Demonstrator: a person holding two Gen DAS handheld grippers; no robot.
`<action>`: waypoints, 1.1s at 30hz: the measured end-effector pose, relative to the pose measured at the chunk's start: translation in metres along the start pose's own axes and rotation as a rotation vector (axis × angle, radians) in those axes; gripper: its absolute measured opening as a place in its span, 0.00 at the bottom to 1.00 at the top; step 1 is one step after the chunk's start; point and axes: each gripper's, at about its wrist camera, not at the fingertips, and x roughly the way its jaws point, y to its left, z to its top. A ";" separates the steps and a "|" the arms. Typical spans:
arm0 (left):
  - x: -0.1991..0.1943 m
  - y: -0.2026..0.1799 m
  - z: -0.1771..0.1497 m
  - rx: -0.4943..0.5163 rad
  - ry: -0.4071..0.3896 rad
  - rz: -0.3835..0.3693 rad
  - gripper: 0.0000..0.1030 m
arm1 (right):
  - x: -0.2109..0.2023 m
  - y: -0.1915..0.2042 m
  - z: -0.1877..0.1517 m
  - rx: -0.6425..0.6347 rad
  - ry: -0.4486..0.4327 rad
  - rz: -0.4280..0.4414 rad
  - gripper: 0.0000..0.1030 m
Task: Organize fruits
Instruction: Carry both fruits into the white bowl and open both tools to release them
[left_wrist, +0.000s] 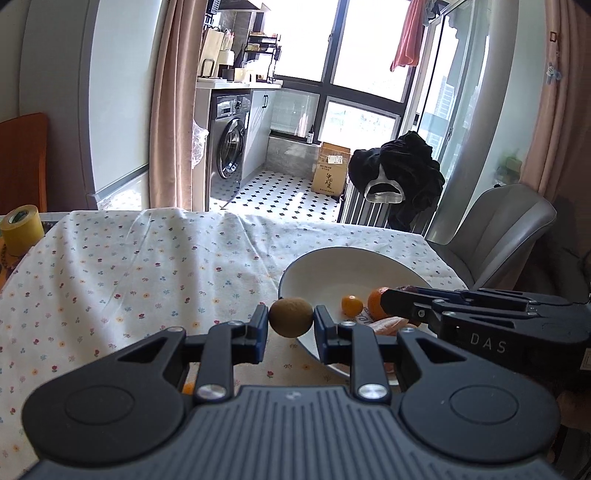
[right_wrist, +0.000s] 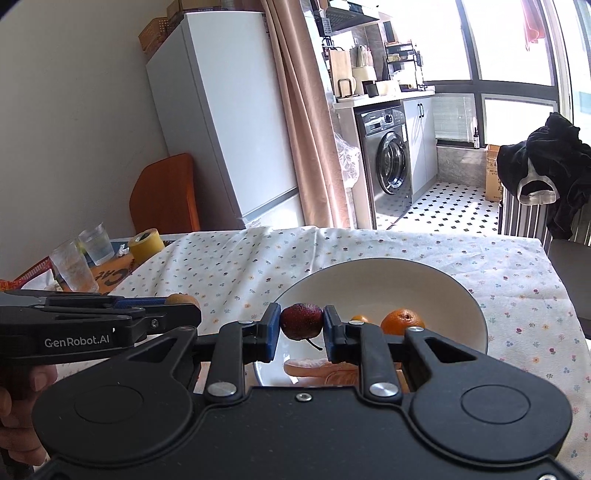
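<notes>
Left claw clamped on 1 kiwi at the near-left rim of the white bowl on the desk; right claw clamped on 1 dark red fruit above bowl holding 2 oranges.

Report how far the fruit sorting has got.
Done: an orange, a smaller orange fruit and a pale packet lie in the white bowl. In hand: left tongs grip a kiwi; right tongs grip a dark red fruit over the bowl. Left: releasing both.
</notes>
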 end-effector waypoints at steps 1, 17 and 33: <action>0.003 -0.001 0.001 0.002 0.003 -0.002 0.24 | 0.001 -0.001 0.001 0.000 -0.002 -0.005 0.22; 0.056 -0.008 0.013 -0.023 0.054 -0.044 0.24 | 0.012 -0.034 0.010 0.047 -0.003 -0.101 0.22; 0.047 -0.005 0.008 -0.020 0.064 -0.012 0.26 | 0.021 -0.039 0.007 0.069 0.012 -0.083 0.22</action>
